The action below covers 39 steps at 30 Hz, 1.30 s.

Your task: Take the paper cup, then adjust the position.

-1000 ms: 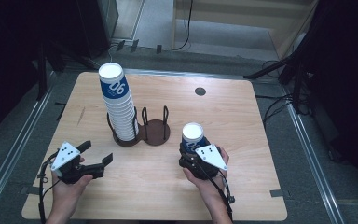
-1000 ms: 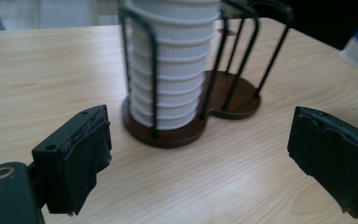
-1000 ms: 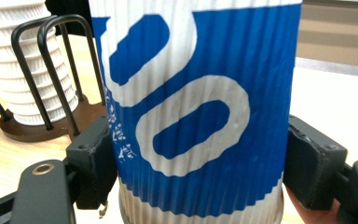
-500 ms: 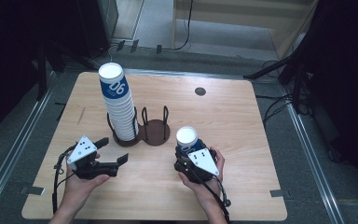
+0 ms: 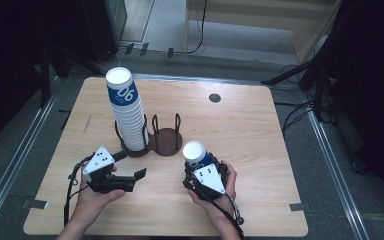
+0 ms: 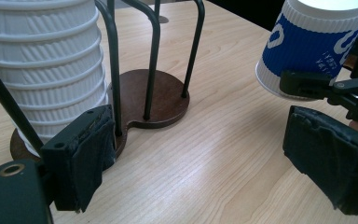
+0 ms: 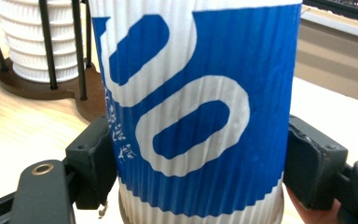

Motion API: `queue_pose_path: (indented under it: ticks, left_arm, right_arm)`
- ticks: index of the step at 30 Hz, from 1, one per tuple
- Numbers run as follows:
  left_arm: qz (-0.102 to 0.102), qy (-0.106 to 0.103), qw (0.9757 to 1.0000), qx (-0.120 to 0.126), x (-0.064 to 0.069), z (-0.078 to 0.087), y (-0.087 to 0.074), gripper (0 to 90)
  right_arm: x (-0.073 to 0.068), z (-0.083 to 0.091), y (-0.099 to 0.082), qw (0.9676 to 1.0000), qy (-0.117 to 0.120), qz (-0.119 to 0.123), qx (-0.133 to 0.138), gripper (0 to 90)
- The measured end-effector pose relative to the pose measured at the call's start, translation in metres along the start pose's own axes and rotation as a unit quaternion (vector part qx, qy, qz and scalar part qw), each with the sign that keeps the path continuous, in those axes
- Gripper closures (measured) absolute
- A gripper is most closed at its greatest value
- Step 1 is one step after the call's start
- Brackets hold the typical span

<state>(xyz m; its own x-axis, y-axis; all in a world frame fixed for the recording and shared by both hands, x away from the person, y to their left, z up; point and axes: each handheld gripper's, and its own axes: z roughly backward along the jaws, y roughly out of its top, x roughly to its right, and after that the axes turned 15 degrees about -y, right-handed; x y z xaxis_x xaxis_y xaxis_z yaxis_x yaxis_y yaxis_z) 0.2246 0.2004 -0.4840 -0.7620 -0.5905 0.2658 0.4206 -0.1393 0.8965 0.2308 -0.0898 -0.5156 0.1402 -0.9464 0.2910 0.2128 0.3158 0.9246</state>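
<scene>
A tall stack of white ribbed paper cups (image 5: 126,110) with a blue-banded top cup stands upside down in the left bay of a dark two-bay wire cup holder (image 5: 166,140). The holder's right bay (image 6: 156,95) holds nothing. My right gripper (image 5: 204,174) is shut on a single blue-and-white paper cup (image 5: 197,154) (image 7: 196,107), held bottom-up just off the table, right of the holder. My left gripper (image 5: 139,175) (image 6: 209,158) is open at the front left, its jaws wide apart and aimed toward the holder and the held cup (image 6: 314,46).
The wooden table (image 5: 260,135) has a small dark round grommet (image 5: 215,98) at the far middle. Dark stands and cables (image 5: 300,75) lie on the floor beyond the table's far and right edges.
My left gripper has swung right and inward toward the holder. The right gripper has carried the cup slightly left and forward.
</scene>
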Motion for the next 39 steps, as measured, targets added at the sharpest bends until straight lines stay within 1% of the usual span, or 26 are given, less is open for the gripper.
queue_pose_path:
  ticks: [5, 7, 10, 14, 17, 20, 23, 27, 30, 32, 34, 36, 39]
  left_arm:
    - [0.006, -0.008, 0.9999, 0.006, 0.001, 0.001, 0.001, 10.0]
    - [0.005, -0.012, 0.9999, 0.007, 0.002, 0.001, 0.003, 10.1]
    - [-0.001, -0.016, 0.9999, 0.005, 0.006, 0.000, 0.005, 12.6]
    - [-0.002, -0.024, 0.9997, 0.005, 0.007, 0.001, 0.006, 13.4]
    - [0.000, -0.034, 0.9994, 0.005, 0.009, 0.001, 0.008, 13.6]
    - [-0.004, -0.044, 0.9990, 0.000, 0.012, 0.000, 0.010, 13.8]
    - [-0.017, -0.053, 0.9984, -0.009, 0.017, -0.003, 0.011, 13.9]
    - [-0.027, -0.063, 0.9973, -0.027, 0.022, -0.009, 0.011, 13.9]
    - [-0.033, -0.072, 0.9962, -0.037, 0.026, -0.013, 0.010, 14.0]
    - [-0.035, -0.079, 0.9954, -0.041, 0.027, -0.015, 0.009, 14.1]
    - [-0.042, -0.085, 0.9944, -0.047, 0.028, -0.017, 0.009, 14.4]
    - [-0.043, -0.087, 0.9940, -0.052, 0.030, -0.019, 0.008, 14.5]
    - [-0.044, -0.096, 0.9927, -0.058, 0.031, -0.021, 0.007, 15.0]
  right_arm:
    - [-0.008, 0.000, -0.001, 0.9999, 0.004, 0.013, 0.000, 21.6]
    - [-0.012, 0.001, -0.001, 0.9997, 0.006, 0.022, 0.003, 21.5]
    - [-0.017, 0.002, -0.002, 0.9994, 0.009, 0.032, 0.005, 21.5]
    - [-0.026, 0.004, -0.004, 0.9982, 0.014, 0.056, 0.016, 21.6]
    - [-0.032, 0.005, -0.004, 0.9967, 0.011, 0.077, 0.023, 21.7]
    - [-0.039, 0.008, -0.005, 0.9942, 0.011, 0.102, 0.033, 21.7]
    - [-0.045, 0.010, -0.006, 0.9918, 0.015, 0.120, 0.040, 21.8]
    - [-0.053, 0.013, -0.007, 0.9897, 0.024, 0.134, 0.045, 21.9]
    - [-0.059, 0.016, -0.008, 0.9847, 0.029, 0.160, 0.063, 21.9]
    - [-0.062, 0.019, -0.008, 0.9834, 0.035, 0.165, 0.066, 21.9]
    - [-0.065, 0.020, -0.009, 0.9821, 0.041, 0.170, 0.070, 21.9]
    - [-0.068, 0.022, -0.009, 0.9810, 0.049, 0.173, 0.074, 21.8]
    - [-0.072, 0.026, -0.010, 0.9774, 0.062, 0.182, 0.088, 21.8]
